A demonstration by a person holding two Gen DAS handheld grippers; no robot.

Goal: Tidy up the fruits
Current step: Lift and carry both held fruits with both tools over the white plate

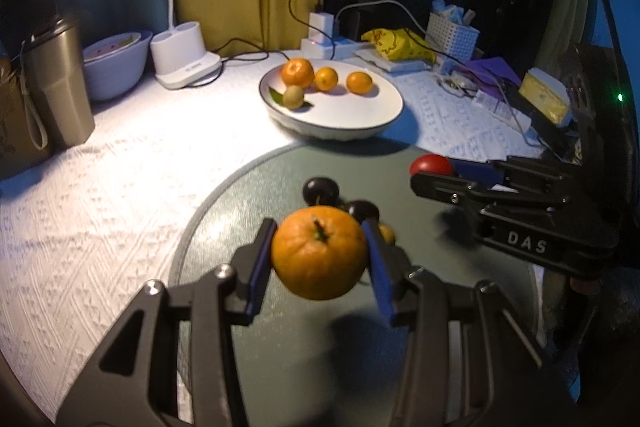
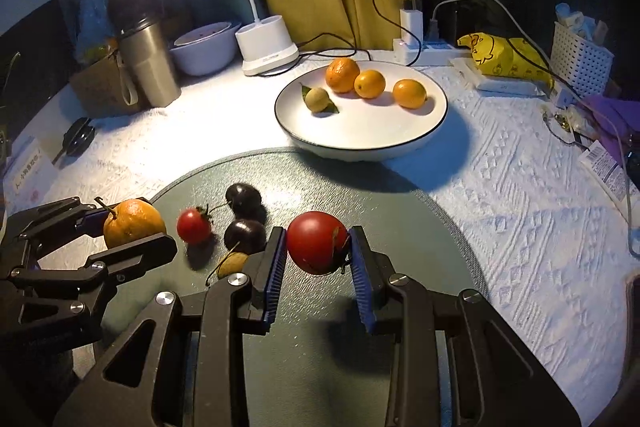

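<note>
1. Orange mandarin [image 1: 319,251] pinched in the left gripper [image 1: 319,259], up off the green mat [image 1: 240,187].
2. Red tomato [image 2: 317,242] squeezed in the right gripper [image 2: 319,247], near the mat's middle.
3. Could slip out and roll off the mat's edge: round, smooth skins, only the sides held.
4. Could squash the tomato: too hard a squeeze.
5. Could bump the dark cherries [image 2: 244,215] and small tomato [image 2: 194,225] close by.
6. Headed, at a guess, for the white plate [image 2: 400,143] past the mat's far edge.
7. "DAS" on the right gripper, seen from the left wrist.
</note>
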